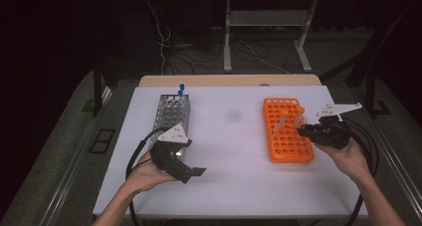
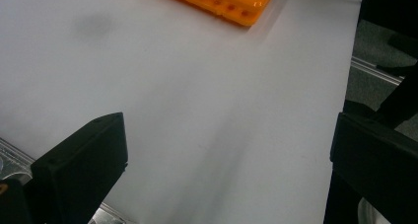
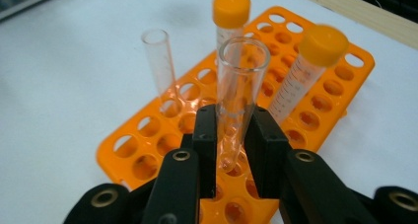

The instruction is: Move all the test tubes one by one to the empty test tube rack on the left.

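Clear glass test tube (image 3: 240, 98) clamped upright in right gripper (image 3: 235, 135), just above orange rack (image 3: 148, 150) near table's right edge. Left gripper (image 2: 226, 155) held with jaws wide apart, nothing between.

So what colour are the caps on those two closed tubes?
Orange, like the rack; the capped tubes show best in the right gripper view.

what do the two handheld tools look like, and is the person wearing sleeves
Both are black. The left tool and the right tool each carry a pale three-cornered plate on top and trail a black cable toward the person. In the right gripper view, the blocky jaws hang on arms with brass-ringed pivot holes. The forearms are bare, with no sleeves in view.
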### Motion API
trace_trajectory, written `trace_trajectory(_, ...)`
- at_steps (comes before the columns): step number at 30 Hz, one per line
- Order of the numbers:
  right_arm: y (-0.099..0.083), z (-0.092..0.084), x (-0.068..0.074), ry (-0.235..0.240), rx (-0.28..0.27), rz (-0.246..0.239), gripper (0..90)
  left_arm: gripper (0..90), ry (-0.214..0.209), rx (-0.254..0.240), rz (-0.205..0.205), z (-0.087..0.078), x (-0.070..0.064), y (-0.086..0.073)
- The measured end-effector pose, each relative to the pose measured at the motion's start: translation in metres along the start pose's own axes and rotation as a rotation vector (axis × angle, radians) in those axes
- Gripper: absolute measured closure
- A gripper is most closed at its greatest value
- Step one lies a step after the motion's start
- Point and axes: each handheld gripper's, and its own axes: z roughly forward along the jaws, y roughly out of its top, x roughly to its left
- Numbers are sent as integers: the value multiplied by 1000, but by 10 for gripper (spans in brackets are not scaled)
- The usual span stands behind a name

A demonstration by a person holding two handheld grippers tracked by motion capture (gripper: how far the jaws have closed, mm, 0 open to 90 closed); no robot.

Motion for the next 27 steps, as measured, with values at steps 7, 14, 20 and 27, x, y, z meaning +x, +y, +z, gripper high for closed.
trace_trajectory(7,10,-11,12,40,6,-33,752,6,-5,4,8,0,-1,4)
trace_trajectory(14,19,-18,28,99,11,-69,752,6,-9,5,19,0,-3,11)
trace_trajectory(20,26,-17,46,149,10,-99,752,12,-15,-4,34,0,-5,18)
trace_trajectory(27,35,-8,74,213,18,-161,752,17,-31,9,57,2,-8,27)
